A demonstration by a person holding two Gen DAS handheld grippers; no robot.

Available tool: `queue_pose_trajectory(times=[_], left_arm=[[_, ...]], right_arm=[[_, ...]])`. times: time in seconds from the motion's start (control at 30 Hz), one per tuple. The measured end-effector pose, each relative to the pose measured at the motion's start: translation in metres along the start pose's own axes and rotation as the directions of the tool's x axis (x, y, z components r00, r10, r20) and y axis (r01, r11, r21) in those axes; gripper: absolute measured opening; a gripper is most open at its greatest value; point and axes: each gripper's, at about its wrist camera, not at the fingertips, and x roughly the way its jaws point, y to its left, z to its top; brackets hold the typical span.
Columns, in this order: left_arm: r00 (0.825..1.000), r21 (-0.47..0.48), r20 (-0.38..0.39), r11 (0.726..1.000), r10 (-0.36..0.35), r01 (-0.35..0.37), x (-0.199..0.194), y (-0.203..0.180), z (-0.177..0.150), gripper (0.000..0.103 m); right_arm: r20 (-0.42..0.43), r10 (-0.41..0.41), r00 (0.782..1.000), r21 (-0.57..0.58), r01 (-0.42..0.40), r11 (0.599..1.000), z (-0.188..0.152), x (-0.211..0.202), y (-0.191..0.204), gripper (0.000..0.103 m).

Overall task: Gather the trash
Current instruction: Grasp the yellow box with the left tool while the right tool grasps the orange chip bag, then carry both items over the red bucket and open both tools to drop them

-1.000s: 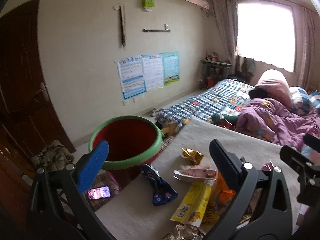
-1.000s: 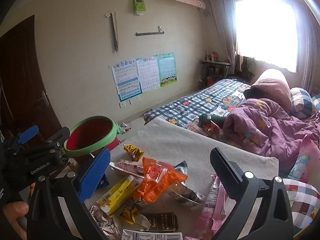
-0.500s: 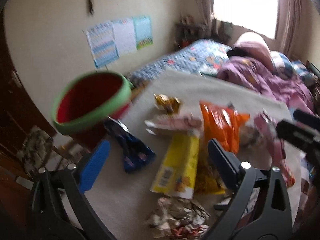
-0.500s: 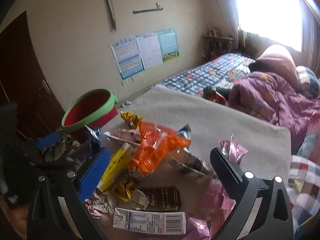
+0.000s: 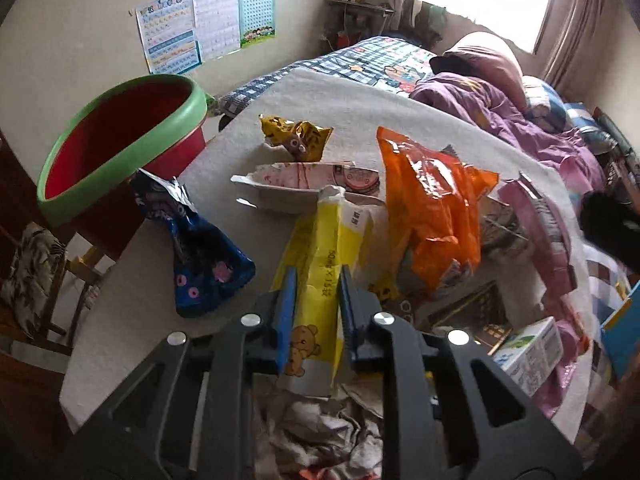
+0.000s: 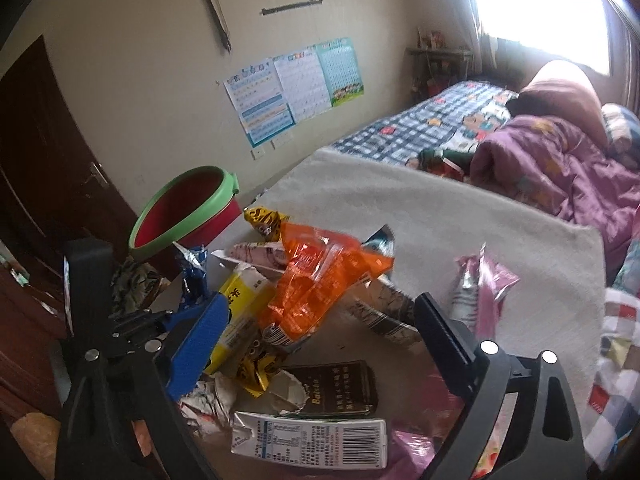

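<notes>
My left gripper (image 5: 317, 276) is shut on the yellow wrapper (image 5: 320, 256), which lies on the grey cloth-covered table (image 5: 360, 104) among other trash. The same yellow wrapper (image 6: 240, 308) shows in the right wrist view. My right gripper (image 6: 320, 316) is open and empty, hovering over the pile, above an orange bag (image 6: 320, 268). The red bin with a green rim (image 5: 120, 136) stands at the table's left edge; it also shows in the right wrist view (image 6: 188, 208).
Around the yellow wrapper lie a blue wrapper (image 5: 200, 256), an orange bag (image 5: 432, 208), a pink-white carton (image 5: 304, 184), a gold wrapper (image 5: 296, 140), crumpled paper (image 5: 316, 428) and a milk carton (image 6: 312, 440). A bed with purple bedding (image 5: 520, 112) is behind.
My left gripper dropped down to the table and closed on the yellow wrapper. My right gripper lowered toward the pile and stayed open.
</notes>
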Motion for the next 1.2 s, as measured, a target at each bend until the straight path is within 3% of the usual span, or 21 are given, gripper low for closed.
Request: queue_pose_trajectory(times=[0.17, 0.33, 0.7, 0.8, 0.97, 1.1, 1.2], left_arm=[[0.999, -0.021, 0.048, 1.000, -0.018, 0.019, -0.019, 0.005, 0.000, 0.018], [0.995, -0.059, 0.094, 0.998, -0.017, 0.023, -0.039, 0.016, 0.005, 0.018], [0.990, -0.130, 0.136, 0.991, 0.045, -0.027, -0.060, 0.017, 0.000, 0.018], [0.990, -0.142, 0.129, 0.989, 0.064, -0.046, -0.061, 0.021, 0.002, 0.018], [0.985, -0.137, 0.156, 0.989, 0.076, -0.054, -0.071, 0.040, 0.001, 0.018], [0.979, -0.141, 0.196, 0.989, 0.064, -0.037, -0.079, 0.065, 0.012, 0.018], [0.969, -0.157, 0.239, 0.987, 0.066, -0.028, -0.087, 0.086, 0.023, 0.018]], right_arm=[[-0.057, 0.022, 0.998, 0.021, -0.021, 1.000, 0.001, 0.021, 0.001, 0.082], [-0.111, 0.045, 0.993, 0.035, -0.041, 0.999, 0.004, 0.046, 0.002, 0.064], [-0.186, 0.118, 0.975, 0.056, -0.109, 0.992, 0.003, 0.078, 0.003, 0.064], [-0.222, 0.128, 0.967, 0.076, -0.114, 0.991, 0.000, 0.086, -0.001, 0.048], [-0.201, 0.159, 0.967, 0.086, -0.144, 0.986, 0.003, 0.083, 0.003, 0.040], [-0.152, 0.127, 0.980, 0.058, -0.119, 0.991, 0.012, 0.064, 0.022, 0.038], [-0.095, 0.072, 0.993, -0.028, -0.075, 0.997, 0.022, 0.046, 0.045, 0.038]])
